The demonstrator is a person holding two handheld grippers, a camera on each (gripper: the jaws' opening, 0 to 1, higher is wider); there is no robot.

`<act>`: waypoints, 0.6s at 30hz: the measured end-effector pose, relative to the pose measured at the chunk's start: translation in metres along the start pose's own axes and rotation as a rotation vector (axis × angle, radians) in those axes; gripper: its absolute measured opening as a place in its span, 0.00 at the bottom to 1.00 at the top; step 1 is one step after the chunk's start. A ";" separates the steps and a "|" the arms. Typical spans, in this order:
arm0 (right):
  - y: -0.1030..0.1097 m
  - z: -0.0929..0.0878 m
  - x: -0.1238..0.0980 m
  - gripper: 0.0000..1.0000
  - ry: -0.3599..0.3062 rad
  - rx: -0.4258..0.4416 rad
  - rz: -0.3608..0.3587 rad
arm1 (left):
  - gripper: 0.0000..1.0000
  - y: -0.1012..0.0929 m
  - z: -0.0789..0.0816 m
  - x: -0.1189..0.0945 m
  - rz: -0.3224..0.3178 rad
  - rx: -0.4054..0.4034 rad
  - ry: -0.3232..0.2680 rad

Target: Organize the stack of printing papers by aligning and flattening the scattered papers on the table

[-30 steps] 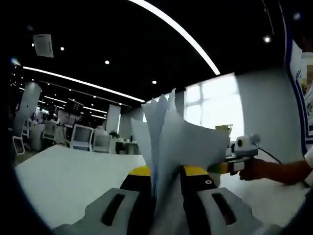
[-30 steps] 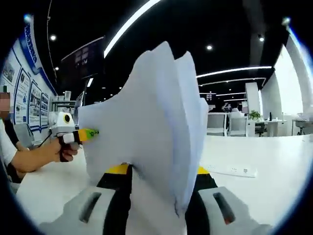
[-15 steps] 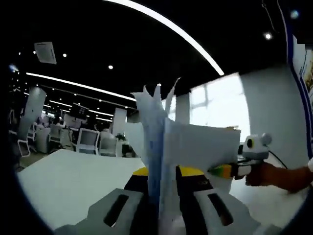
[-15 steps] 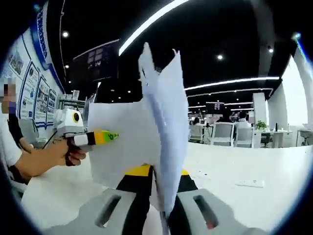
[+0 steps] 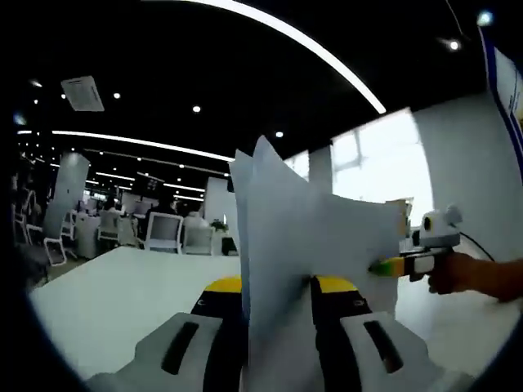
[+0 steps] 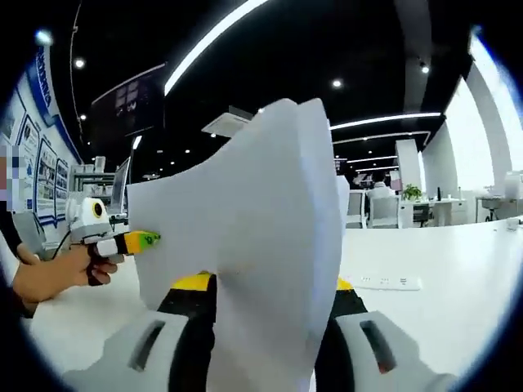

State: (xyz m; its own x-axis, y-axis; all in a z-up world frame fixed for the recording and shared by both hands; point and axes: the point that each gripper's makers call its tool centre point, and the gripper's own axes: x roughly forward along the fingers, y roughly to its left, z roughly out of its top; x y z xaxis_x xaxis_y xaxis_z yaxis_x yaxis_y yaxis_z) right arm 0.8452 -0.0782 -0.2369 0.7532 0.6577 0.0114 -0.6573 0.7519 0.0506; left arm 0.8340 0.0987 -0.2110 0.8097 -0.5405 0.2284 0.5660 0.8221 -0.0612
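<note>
Papers (image 5: 306, 269) between left tool (image 5: 278, 298) and right tool (image 6: 265, 298) again broadside, no longer edge-on.

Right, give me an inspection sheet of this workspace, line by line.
Surface: white table, bare where visible.
Job's things: paper stack held upright off the table, sheets fanned and uneven at the top.
Clutter: white power strip lying on the table.
Grippers: left gripper and right gripper both clamp the stack from opposite sides.
Cables: dark cable trailing behind the right gripper.
Surroundings: open office, white chairs, ceiling light strips, bright window.
</note>
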 end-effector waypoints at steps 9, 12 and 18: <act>0.013 0.007 -0.006 0.11 -0.026 0.013 0.114 | 0.15 -0.006 -0.004 0.002 -0.040 0.014 0.001; 0.027 0.007 -0.006 0.00 -0.027 0.038 0.181 | 0.06 -0.013 -0.005 0.003 -0.073 0.001 0.001; 0.034 0.022 -0.009 0.00 -0.089 -0.105 0.185 | 0.06 -0.016 0.015 -0.003 -0.067 0.047 -0.049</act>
State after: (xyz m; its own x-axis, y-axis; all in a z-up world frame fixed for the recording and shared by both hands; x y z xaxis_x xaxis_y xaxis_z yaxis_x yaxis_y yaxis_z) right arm 0.8171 -0.0597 -0.2135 0.6156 0.7818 0.0995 -0.7801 0.6224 -0.0643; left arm 0.8204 0.0891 -0.1961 0.7614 -0.5859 0.2775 0.6097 0.7926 0.0008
